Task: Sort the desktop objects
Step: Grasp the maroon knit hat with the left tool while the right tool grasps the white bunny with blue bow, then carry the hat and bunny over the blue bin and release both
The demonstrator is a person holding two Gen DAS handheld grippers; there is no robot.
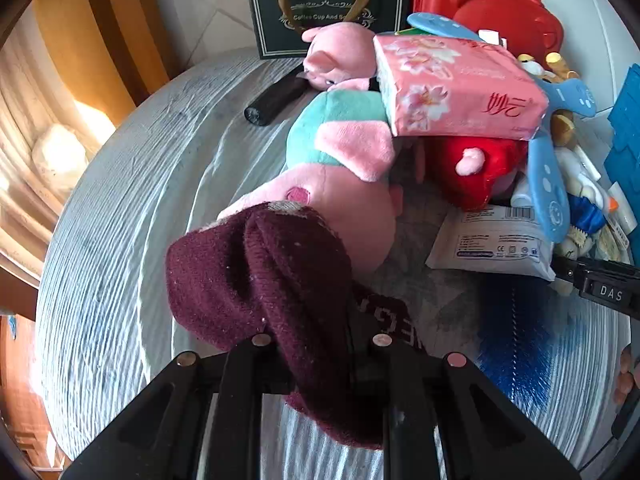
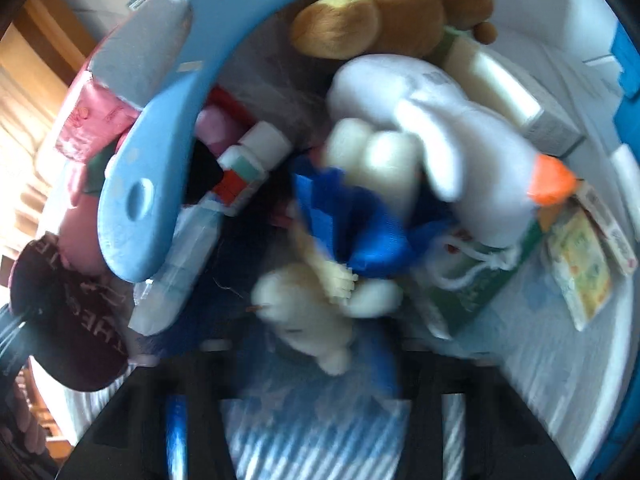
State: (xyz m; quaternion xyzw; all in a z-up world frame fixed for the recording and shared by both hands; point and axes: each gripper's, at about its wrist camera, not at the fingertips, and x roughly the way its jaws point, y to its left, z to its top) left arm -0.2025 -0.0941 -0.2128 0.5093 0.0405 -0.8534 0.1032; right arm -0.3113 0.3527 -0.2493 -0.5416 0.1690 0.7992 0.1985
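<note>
Knitwear sits nearest: the left gripper [image 1: 320,344] is clenched on one maroon knit hat [image 1: 256,276], which bulges out above the fingers and droops between them over the striped tablecloth [image 1: 120,240]. The hat's loose crown lies just against the pink pig plush [image 1: 340,184], so I judge that a careless pull could drag the pig along — or the soft knit could slip out of the pinch.

On the other side the right gripper [image 2: 316,364] is blurred; its jaws look narrowly parted around the feet of a small cream plush [image 2: 304,312], but I cannot tell whether the pads press on it. That toy seems tangled with a blue ribbon [image 2: 360,228], and a lift might tow the ribbon and its neighbours out of the heap.

Further back, the pile is the bigger worry. One pink tissue pack [image 1: 456,88] is perched across the pig and a red plush [image 1: 476,168], overhanging both; disturbing the pig would probably tip it. A curved blue plastic piece [image 2: 132,184] arches over the clutter and could snag anything raised beneath it.

Counting what can be told apart: one hat, one pig, one red plush, one tissue pack, one white wipes packet [image 1: 496,240], one white plush [image 2: 460,128] with an orange tip, one brown plush [image 2: 380,12], one black tube [image 1: 276,100]. Farthest stand one dark gift bag [image 1: 328,12] and one red case [image 1: 492,4].
</note>
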